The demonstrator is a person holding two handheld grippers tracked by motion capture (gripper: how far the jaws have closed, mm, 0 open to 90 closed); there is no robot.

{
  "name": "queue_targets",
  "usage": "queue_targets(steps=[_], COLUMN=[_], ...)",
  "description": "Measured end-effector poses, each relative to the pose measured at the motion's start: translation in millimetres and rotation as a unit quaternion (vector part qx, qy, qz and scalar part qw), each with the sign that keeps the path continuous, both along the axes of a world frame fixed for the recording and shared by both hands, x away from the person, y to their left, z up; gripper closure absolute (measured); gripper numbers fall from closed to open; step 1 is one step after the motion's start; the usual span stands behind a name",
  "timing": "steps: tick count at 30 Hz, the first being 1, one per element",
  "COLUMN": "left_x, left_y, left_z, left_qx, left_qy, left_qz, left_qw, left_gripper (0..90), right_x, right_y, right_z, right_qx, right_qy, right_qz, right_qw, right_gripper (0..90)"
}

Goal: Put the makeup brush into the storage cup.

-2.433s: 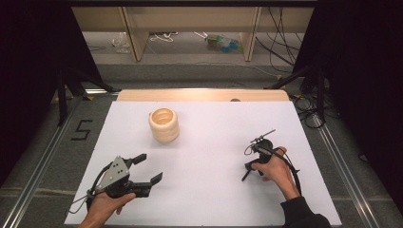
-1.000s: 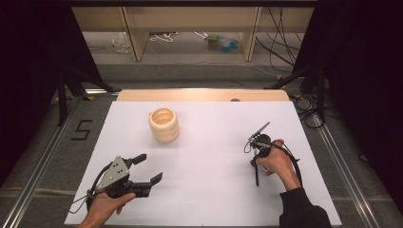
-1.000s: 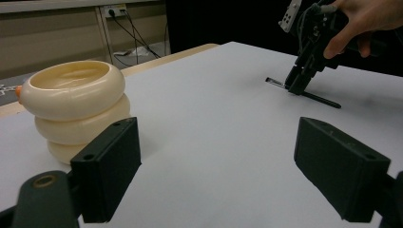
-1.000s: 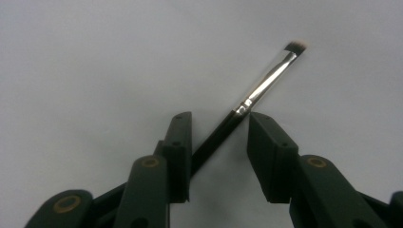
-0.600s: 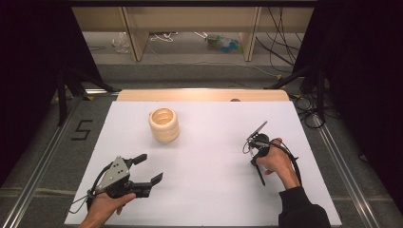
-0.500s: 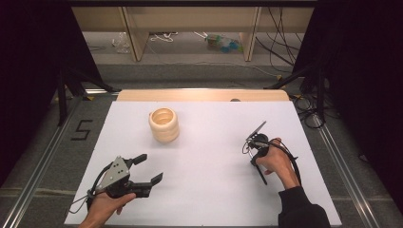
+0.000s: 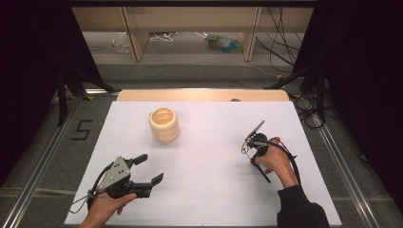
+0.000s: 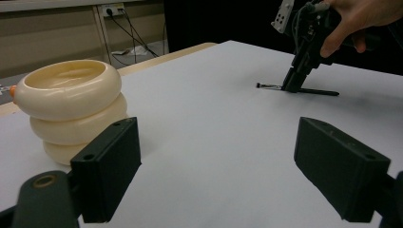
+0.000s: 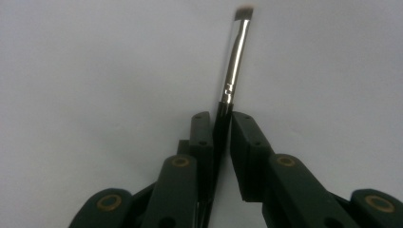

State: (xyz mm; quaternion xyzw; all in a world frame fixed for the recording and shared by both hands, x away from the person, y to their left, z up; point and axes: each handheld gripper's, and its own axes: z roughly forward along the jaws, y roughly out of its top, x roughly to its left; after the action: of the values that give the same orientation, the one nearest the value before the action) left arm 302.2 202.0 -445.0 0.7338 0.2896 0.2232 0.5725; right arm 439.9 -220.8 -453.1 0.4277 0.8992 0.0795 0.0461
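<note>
A thin brush [image 9: 234, 66] with a black handle, silver ferrule and small angled tip lies low on the white table [image 7: 214, 199]. My right gripper [image 9: 219, 118] is shut on its handle, jaws pressed to either side. From above, the right gripper [image 7: 253, 160] points steeply down at the table's right side, and the brush [image 7: 264, 175] trails back under the hand. My left gripper [image 7: 151, 168] rests open at the front left with nothing between its fingers. The left gripper view looks between its wide jaws [image 8: 218, 166] at a cream ringed holder [image 8: 71, 107] and the far right gripper [image 8: 294, 85].
The cream ringed holder [image 7: 164, 124] stands upright at the back left of the white table. A wooden strip [image 7: 199, 95] runs along the far edge. Metal rails [image 7: 43, 161] flank the table, with cables [image 7: 304, 102] on the floor at the back right.
The right hand has turned its gripper from lying level to pointing steeply down and shifted slightly right over the brush. The left gripper has not moved.
</note>
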Motion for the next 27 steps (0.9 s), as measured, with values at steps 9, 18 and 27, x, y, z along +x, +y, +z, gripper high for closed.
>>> queue_targets(steps=[9,18,27], left_x=[-0.1,0.3,0.2], left_y=[0.0,0.5,0.4], left_z=[0.1,-0.2,-0.2], left_qx=[-0.001,0.000,-0.001], left_qy=[0.000,0.000,0.000], left_qz=[-0.001,0.000,0.000], left_qw=[1.0000,1.0000,1.0000], left_gripper=[15.9,15.8,15.9], right_x=[0.9,0.0,-1.2], right_y=[2.0,2.0,2.5], right_z=[0.0,1.4,14.5], right_qx=[-0.005,-0.001,0.032], right_qy=[0.002,-0.003,-0.041], right_qz=[0.008,0.022,0.030], right_qw=[1.0000,0.9998,0.9982], right_gripper=[83.7,83.8,83.8])
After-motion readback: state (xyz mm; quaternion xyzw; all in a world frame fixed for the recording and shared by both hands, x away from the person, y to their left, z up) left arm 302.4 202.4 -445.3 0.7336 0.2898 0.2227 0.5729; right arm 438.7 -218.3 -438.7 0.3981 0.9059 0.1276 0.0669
